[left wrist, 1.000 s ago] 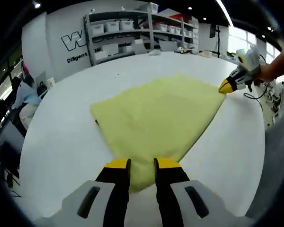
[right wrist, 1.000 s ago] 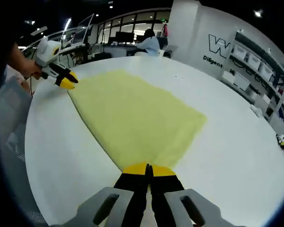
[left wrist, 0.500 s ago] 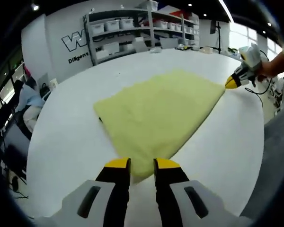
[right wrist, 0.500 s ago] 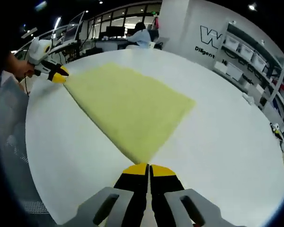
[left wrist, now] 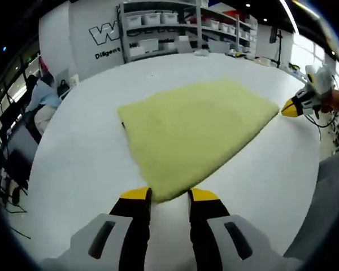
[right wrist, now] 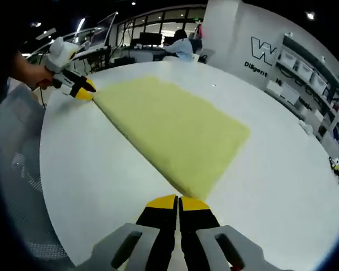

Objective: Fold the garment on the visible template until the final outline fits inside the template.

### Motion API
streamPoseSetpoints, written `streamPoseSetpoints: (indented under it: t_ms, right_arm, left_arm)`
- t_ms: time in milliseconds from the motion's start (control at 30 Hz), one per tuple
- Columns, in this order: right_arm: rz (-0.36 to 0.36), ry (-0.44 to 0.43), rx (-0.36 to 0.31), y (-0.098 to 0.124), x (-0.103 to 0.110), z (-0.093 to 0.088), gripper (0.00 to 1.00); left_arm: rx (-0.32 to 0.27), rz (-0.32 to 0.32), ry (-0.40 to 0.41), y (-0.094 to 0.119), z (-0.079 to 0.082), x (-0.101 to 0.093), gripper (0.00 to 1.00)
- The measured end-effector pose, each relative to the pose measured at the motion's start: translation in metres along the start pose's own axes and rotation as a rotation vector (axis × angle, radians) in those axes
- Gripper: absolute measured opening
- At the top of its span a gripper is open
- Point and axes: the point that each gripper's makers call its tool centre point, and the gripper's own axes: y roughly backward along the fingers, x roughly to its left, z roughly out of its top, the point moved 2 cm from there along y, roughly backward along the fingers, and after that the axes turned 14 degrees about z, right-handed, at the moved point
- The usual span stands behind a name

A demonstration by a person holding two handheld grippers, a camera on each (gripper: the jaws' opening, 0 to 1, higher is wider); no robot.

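Note:
A pale yellow garment [left wrist: 198,130] lies folded flat as a rough quadrilateral on the white table [left wrist: 79,152]. My left gripper [left wrist: 169,196] is open at the bottom of the left gripper view, and the garment's near corner reaches into the gap between its tips. In that view my right gripper [left wrist: 291,108], held by a hand, sits just off the garment's right corner. In the right gripper view my right gripper [right wrist: 178,200] is shut with nothing seen in it, just short of the garment [right wrist: 169,130]. The left gripper [right wrist: 82,90] touches the far corner there.
A small dark mark [left wrist: 123,125] peeks out at the garment's left corner. Shelves with bins [left wrist: 175,34] line the back wall. A person sits at a desk [right wrist: 181,45] beyond the table. The table edge [right wrist: 51,186] runs close on the left.
My right gripper, whose shut tips stood on the garment's corner a second ago, is now off the cloth. Both views have shifted. The garment lies flat in much the same shape.

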Motion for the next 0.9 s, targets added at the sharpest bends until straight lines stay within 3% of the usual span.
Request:
streamPoseSetpoints:
  t_ms: [167,333,533,633,733,900]
  right_arm:
    - [0.006,-0.032,-0.042,0.011,0.013,-0.002,0.0]
    - [0.012,-0.031,-0.049,0.017,0.03,-0.01,0.0]
    - [-0.034,-0.074,-0.107,0.022,0.029,0.003,0.0]
    - [-0.039,-0.08,-0.136,0.016,0.027,0.016,0.0]
    - [-0.056,-0.078,-0.137,-0.006,0.015,0.031,0.0]
    - [-0.083,-0.096,-0.121,-0.029,0.0,0.037,0.0]
  left_arm:
    - [-0.025,-0.009,0.016,0.016,-0.003,0.003,0.18]
    - [-0.071,-0.039,0.009,0.039,-0.004,-0.008,0.18]
    - [-0.11,-0.082,0.009,0.051,-0.004,-0.02,0.2]
    - [-0.124,-0.09,0.016,0.056,-0.002,-0.023,0.2]
    - [-0.134,-0.087,0.048,0.06,0.001,-0.023,0.19]
    - [-0.145,-0.079,0.042,0.064,0.001,-0.021,0.18]
